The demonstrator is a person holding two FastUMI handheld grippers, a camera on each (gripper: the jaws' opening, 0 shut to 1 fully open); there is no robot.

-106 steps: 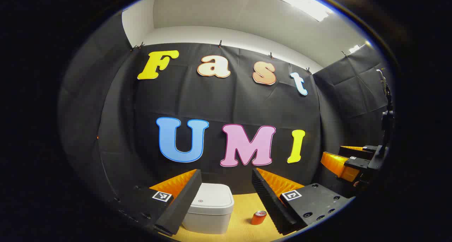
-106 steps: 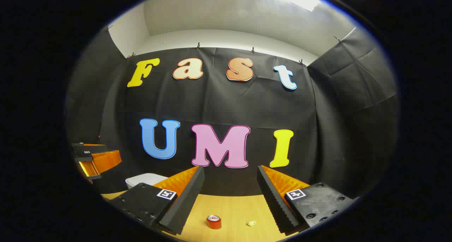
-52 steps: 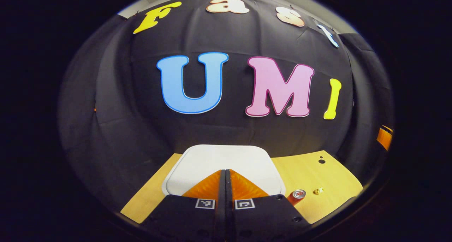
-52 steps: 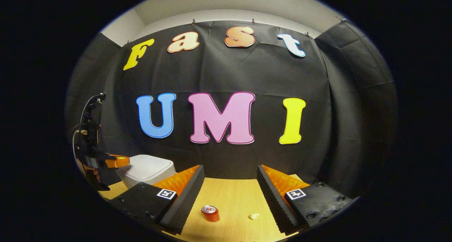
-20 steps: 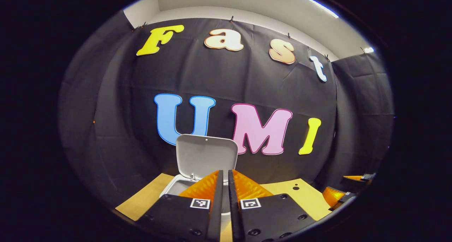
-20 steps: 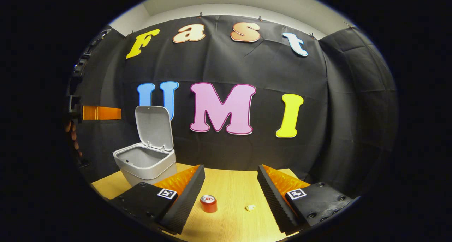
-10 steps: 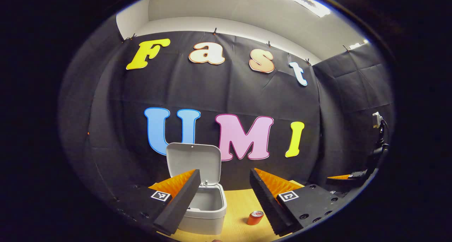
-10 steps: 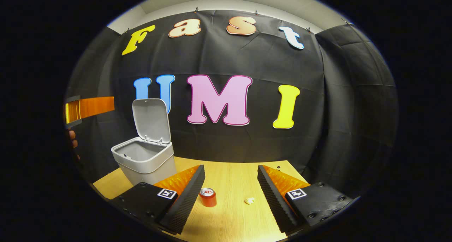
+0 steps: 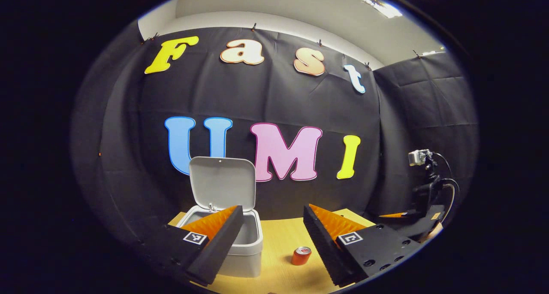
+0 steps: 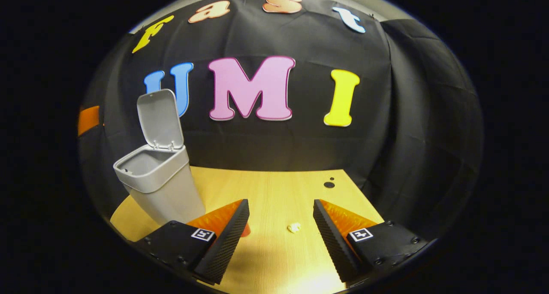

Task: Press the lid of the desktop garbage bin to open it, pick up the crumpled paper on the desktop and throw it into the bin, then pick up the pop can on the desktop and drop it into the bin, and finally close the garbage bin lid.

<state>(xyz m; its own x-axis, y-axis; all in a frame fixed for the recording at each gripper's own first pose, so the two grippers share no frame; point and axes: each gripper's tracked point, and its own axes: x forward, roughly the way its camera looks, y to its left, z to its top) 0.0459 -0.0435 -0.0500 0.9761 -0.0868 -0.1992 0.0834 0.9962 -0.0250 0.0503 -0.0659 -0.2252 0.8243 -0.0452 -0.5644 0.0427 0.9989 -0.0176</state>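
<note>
Facing the wooden desktop (image 10: 274,186), your garbage bin (image 10: 161,191) stands at its left, lid (image 10: 158,118) upright. Your right gripper (image 10: 279,208) spreads wide above the crumpled paper (image 10: 294,228); your left gripper (image 9: 272,212) gapes, pop can (image 9: 301,256) between.

Dim booth, overhead light, strong fisheye edge-warp.

In the right gripper view the pop can (image 10: 246,230) is mostly hidden behind the right gripper's left finger (image 10: 223,238), and the crumpled paper (image 10: 294,227) is too small to make out.
</note>
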